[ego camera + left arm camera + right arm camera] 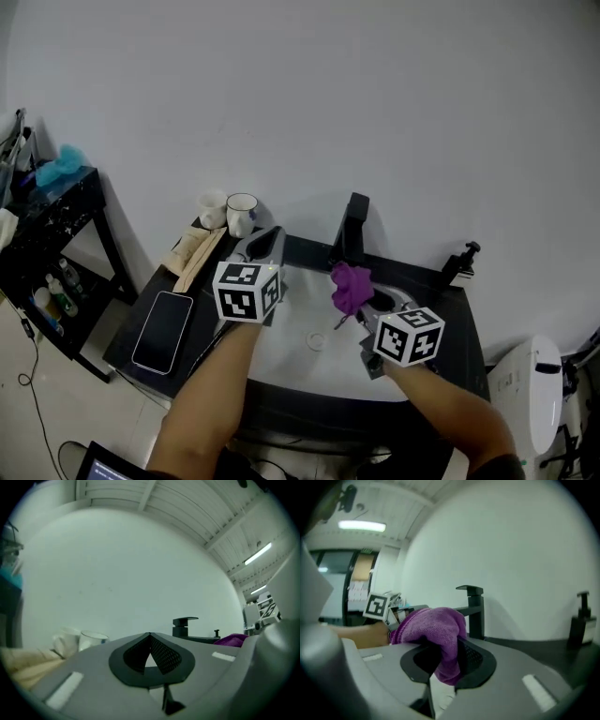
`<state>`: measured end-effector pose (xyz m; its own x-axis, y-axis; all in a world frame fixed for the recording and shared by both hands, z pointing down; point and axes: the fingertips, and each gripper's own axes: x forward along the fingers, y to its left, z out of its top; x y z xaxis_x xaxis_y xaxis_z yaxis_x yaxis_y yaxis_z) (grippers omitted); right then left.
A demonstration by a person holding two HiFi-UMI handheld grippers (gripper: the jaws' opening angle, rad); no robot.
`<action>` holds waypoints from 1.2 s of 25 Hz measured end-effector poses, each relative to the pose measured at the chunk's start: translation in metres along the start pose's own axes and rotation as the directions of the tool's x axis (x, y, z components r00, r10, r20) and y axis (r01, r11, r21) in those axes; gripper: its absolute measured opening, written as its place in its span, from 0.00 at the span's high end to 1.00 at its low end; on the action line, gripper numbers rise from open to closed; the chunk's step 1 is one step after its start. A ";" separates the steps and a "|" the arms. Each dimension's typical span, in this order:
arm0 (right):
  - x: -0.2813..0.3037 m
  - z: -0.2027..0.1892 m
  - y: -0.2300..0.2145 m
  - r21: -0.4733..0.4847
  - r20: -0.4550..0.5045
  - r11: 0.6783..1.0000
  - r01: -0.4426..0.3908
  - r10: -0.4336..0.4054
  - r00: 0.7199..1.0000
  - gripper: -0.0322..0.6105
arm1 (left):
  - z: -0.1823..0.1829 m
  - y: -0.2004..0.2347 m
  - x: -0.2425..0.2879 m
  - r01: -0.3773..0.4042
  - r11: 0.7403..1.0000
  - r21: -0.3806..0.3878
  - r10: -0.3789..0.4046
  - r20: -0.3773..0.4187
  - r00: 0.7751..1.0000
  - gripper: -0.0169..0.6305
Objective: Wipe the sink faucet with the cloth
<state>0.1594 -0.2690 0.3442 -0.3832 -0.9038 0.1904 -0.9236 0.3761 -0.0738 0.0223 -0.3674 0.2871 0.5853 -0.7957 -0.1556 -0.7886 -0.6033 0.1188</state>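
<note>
Nearest the lens, right gripper [445, 660] clamped on purple cloth [433, 627]; wad bulging above the jaws, short tail hanging between them. Left gripper [150, 644] pinched together at the tips, nothing held, hovering over left side of sink [281, 352]. Cloth just short of black faucet [352, 230], raised above the basin, not touching the faucet yet as far as visible. Wiping judged not begun.

Risks from here:
- Cloth pulled out of the jaws during rubbing. Grip only on a small fold, most of the wad loose, so drag along the faucet body likely to tug it free into the basin.
- Hard jaw tips on the faucet instead of fabric if approached too low or tilted; scrape or jolt likely.
- Black pump bottle [461, 262] near the faucet on the right; wide sweep round the back could knock it.
- Two mugs [230, 212] and phone [162, 330] on the counter just left of the sink; careless swing of the idle left gripper could clip them.
- Far side of the faucet hidden from all views, so easy to miss.
</note>
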 end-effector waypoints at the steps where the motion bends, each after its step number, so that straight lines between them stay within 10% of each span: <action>1: 0.010 -0.001 0.010 0.105 0.030 0.994 0.008 -0.011 0.999 0.83 | 0.009 0.009 -0.009 -0.059 0.996 0.064 0.058 0.021 0.998 0.95; 4: 0.047 0.002 0.033 0.389 0.118 0.921 0.019 -0.070 0.991 0.83 | 0.031 0.033 -0.034 -0.241 0.917 0.317 0.218 0.106 0.970 0.95; 6: 0.066 0.014 0.041 0.508 0.182 0.861 0.029 -0.141 0.973 0.83 | 0.044 0.047 -0.052 -0.320 0.887 0.332 0.277 0.169 0.946 0.95; 17: 0.110 0.107 0.008 0.784 0.395 0.621 -0.021 -0.473 0.788 0.84 | 0.062 0.079 -0.078 -0.385 0.908 0.166 0.338 0.251 0.907 0.95; 30: 0.123 0.039 -0.029 0.874 0.303 0.486 0.018 -0.573 0.761 0.84 | 0.061 0.064 -0.065 -0.321 0.923 0.212 0.274 0.222 0.936 0.95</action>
<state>0.1388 -0.3992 0.3319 0.2365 -0.9654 -0.1095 -0.4599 -0.0120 -0.8879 -0.0780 -0.3507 0.2451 0.2897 -0.8982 -0.3306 -0.9557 -0.2904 -0.0486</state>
